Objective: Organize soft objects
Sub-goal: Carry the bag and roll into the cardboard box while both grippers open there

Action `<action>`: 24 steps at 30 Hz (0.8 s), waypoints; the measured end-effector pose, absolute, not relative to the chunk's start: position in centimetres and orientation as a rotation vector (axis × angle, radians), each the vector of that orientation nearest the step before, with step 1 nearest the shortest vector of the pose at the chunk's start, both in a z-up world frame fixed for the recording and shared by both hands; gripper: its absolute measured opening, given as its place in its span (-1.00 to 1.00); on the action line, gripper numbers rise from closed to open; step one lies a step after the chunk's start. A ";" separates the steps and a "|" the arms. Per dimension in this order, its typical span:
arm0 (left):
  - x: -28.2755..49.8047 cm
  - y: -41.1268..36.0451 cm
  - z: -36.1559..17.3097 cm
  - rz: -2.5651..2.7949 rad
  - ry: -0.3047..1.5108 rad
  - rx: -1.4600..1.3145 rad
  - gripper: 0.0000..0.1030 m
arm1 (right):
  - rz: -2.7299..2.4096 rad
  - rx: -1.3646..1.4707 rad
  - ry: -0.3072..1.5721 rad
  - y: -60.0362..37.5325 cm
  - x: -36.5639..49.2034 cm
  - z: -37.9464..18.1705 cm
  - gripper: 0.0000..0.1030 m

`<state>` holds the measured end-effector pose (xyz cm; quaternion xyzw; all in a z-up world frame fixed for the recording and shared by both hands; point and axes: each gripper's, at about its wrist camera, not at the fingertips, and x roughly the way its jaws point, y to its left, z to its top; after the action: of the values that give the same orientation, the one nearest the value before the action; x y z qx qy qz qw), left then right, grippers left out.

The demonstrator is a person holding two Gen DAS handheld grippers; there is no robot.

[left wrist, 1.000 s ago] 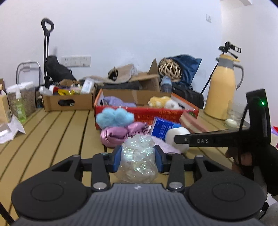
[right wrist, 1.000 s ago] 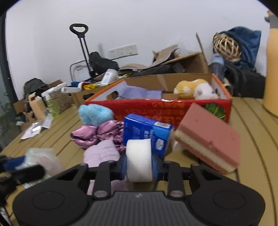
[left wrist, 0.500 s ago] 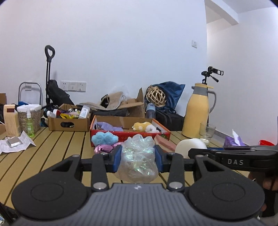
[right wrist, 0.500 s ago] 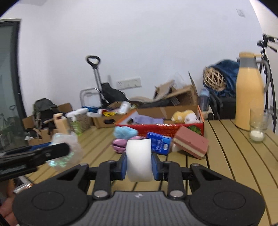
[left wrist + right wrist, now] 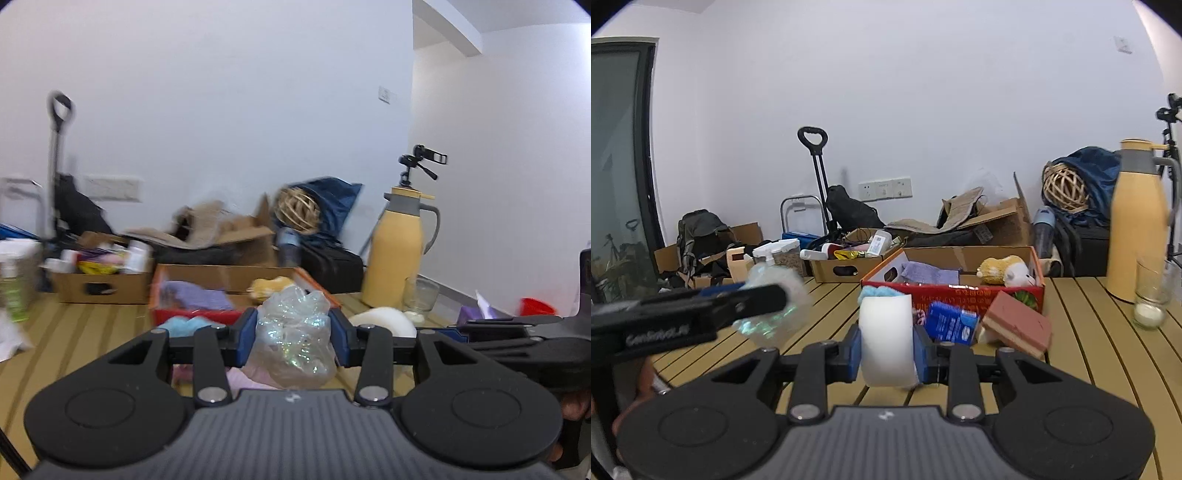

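Observation:
My left gripper (image 5: 293, 341) is shut on a crumpled iridescent plastic wad (image 5: 295, 336), held above the table; it also shows in the right wrist view (image 5: 774, 306) at the left. My right gripper (image 5: 886, 350) is shut on a white sponge (image 5: 885, 345), also visible in the left wrist view (image 5: 382, 321). Ahead stands the red cardboard box (image 5: 960, 293) holding a purple cloth (image 5: 931, 275) and a yellow-white plush toy (image 5: 1004, 271). In front of it lie a light blue fluffy piece (image 5: 877, 292), a blue tissue pack (image 5: 951, 326) and a pink sponge (image 5: 1017, 326).
A yellow thermos (image 5: 1137, 221) and a glass (image 5: 1150, 297) stand at the table's right. A brown box of bottles (image 5: 849, 266) sits behind left. Bags, a wicker ball (image 5: 1065, 186) and cardboard crowd the back edge. A trolley handle (image 5: 812, 140) rises behind.
Both grippers lifted their objects up and back from the pile, then the left one swung nearer the red box. Both stayed shut.

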<state>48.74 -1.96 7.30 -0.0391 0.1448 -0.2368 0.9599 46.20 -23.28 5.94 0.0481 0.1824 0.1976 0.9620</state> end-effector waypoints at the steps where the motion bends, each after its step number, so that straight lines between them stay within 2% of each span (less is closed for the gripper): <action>1: 51.3 -2.1 7.6 -0.490 0.315 -0.078 -0.18 | 0.413 0.084 0.366 -23.3 47.5 6.5 -0.46; 4: 59.4 -2.7 8.9 -0.471 0.367 -0.070 -0.18 | 0.418 0.030 0.370 -23.5 53.7 7.8 -0.46; 9: 73.7 -4.2 9.2 -0.443 0.507 -0.123 -0.16 | 0.392 -0.004 0.483 -23.9 68.1 8.2 -0.46; 14: 85.4 -6.1 6.4 -0.359 0.643 -0.132 -0.13 | 0.373 -0.041 0.638 -22.4 81.5 5.9 -0.45; 17: 91.0 -7.0 3.6 -0.305 0.730 -0.141 -0.12 | 0.342 -0.132 0.696 -20.6 86.7 3.6 -0.45; 18: 92.4 -7.2 2.8 -0.292 0.756 -0.151 -0.03 | 0.329 -0.142 0.710 -20.2 88.2 2.8 -0.44; 19: 93.6 -7.5 2.0 -0.289 0.771 -0.152 0.19 | 0.321 -0.139 0.715 -20.0 89.3 2.1 -0.44; 20: 94.2 -7.7 1.5 -0.287 0.769 -0.149 0.33 | 0.313 -0.145 0.724 -19.7 90.4 1.4 -0.41; 21: 94.5 -8.0 1.2 -0.270 0.766 -0.133 0.45 | 0.302 -0.163 0.738 -19.4 91.4 0.6 -0.23; 22: 94.8 -8.2 1.0 -0.254 0.758 -0.105 0.45 | 0.282 -0.177 0.743 -19.2 92.0 -0.1 0.05; 24: 94.8 -8.0 1.2 -0.256 0.748 -0.105 0.51 | 0.271 -0.182 0.741 -19.2 92.1 -0.7 0.23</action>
<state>94.82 -8.02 1.24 -0.0510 0.3639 -0.1247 0.9216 92.12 -19.25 -0.66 -0.0888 0.3606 0.1318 0.9191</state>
